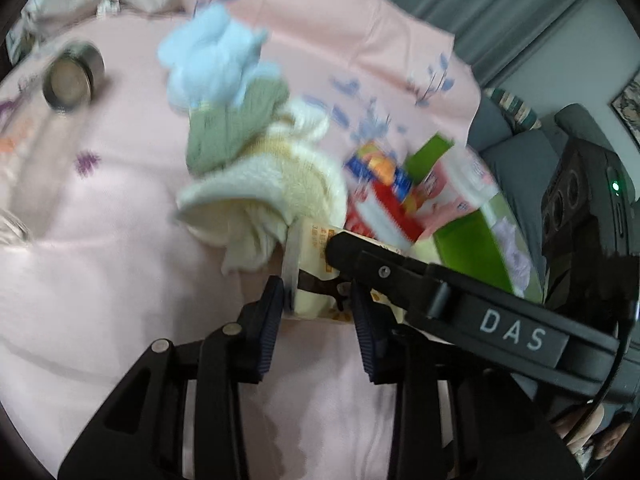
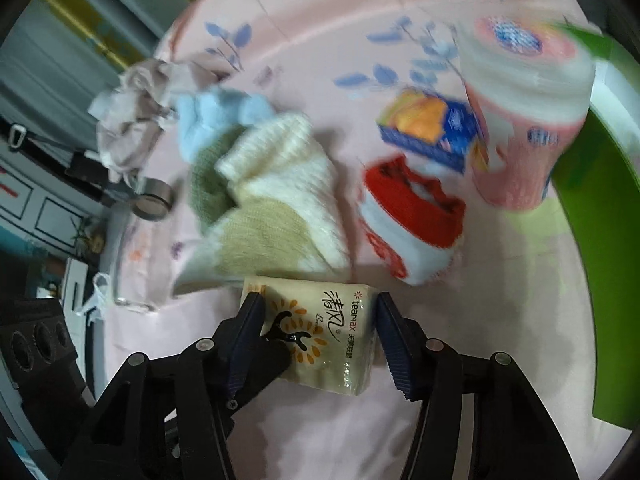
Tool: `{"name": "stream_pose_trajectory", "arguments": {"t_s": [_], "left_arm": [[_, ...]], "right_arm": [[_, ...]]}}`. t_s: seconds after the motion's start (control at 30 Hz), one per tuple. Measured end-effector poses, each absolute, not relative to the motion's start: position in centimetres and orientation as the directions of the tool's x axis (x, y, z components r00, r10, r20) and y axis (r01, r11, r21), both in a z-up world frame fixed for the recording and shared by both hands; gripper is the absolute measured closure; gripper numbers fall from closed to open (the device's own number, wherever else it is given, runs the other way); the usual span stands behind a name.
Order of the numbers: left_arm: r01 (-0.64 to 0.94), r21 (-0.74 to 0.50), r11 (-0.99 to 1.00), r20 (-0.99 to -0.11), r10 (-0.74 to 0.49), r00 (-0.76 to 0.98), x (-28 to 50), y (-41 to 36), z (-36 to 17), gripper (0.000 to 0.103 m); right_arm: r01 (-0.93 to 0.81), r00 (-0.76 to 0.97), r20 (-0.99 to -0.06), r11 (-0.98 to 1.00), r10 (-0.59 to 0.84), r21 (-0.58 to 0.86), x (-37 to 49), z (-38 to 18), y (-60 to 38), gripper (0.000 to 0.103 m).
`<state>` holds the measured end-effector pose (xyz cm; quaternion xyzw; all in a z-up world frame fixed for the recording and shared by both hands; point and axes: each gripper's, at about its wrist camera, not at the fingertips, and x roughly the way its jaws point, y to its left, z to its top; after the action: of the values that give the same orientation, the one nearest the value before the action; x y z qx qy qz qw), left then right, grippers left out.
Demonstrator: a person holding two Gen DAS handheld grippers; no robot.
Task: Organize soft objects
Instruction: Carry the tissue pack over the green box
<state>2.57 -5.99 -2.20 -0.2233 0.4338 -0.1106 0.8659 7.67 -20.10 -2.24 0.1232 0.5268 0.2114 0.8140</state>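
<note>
A cream tissue pack (image 2: 320, 340) with orange print lies on the pink bedsheet (image 2: 500, 320). My right gripper (image 2: 319, 300) straddles its width, a pad pressing on each side. My left gripper (image 1: 316, 292) grips one end of the same tissue pack (image 1: 316, 300), pads against it. One of the right gripper's fingers (image 1: 360, 256) crosses over the pack in the left wrist view, and one of the left gripper's fingers (image 2: 264, 360) shows beside the right one. Just beyond the pack lies a pile of knits: cream (image 2: 280, 184), green (image 2: 208, 184), light blue (image 2: 216, 116).
A red-and-white pack (image 2: 412, 216), a blue-and-orange pack (image 2: 432, 128) and a pink paper roll (image 2: 524, 120) lie right of the knits, beside a green bin (image 2: 592, 240). A metal tin (image 2: 154, 200) and crumpled cloth (image 2: 136, 120) sit at the left. The bed edge runs along the left.
</note>
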Motion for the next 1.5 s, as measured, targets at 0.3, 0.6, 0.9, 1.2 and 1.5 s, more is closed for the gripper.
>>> {"name": "stream_pose_trajectory", "arguments": {"t_s": [0.3,0.6,0.9,1.2,1.5], "left_arm": [[0.067,-0.437,0.897,-0.565,-0.332,0.755,0.0,-5.7,1.7,0.072],[0.105,-0.416,0.903,-0.475,-0.314,0.822,-1.6,-5.7,4.1,0.071],[0.159,-0.373,0.914,-0.456,-0.33,0.827,-1.2,-8.0,6.2,0.071],[0.236,-0.324,0.916,-0.454,-0.369,0.811,0.6,-12.5,7.9,0.071],[0.359,-0.284,0.889,-0.489,-0.456,0.743,3.8,-19.4,8.6,0.071]], "right_arm": [[-0.328,0.533,-0.673,0.858,0.513,0.394,4.9,2.9,-19.5,0.043],[-0.374,0.61,-0.595,0.852,0.524,0.367,3.4,6.0,-19.1,0.043],[-0.374,0.65,-0.553,0.853,0.521,0.364,3.2,7.7,-21.2,0.043],[-0.307,0.698,-0.506,0.85,0.507,0.428,4.1,8.7,-26.3,0.043],[-0.177,0.758,-0.477,0.844,0.444,0.506,5.1,8.6,-33.7,0.043]]}}
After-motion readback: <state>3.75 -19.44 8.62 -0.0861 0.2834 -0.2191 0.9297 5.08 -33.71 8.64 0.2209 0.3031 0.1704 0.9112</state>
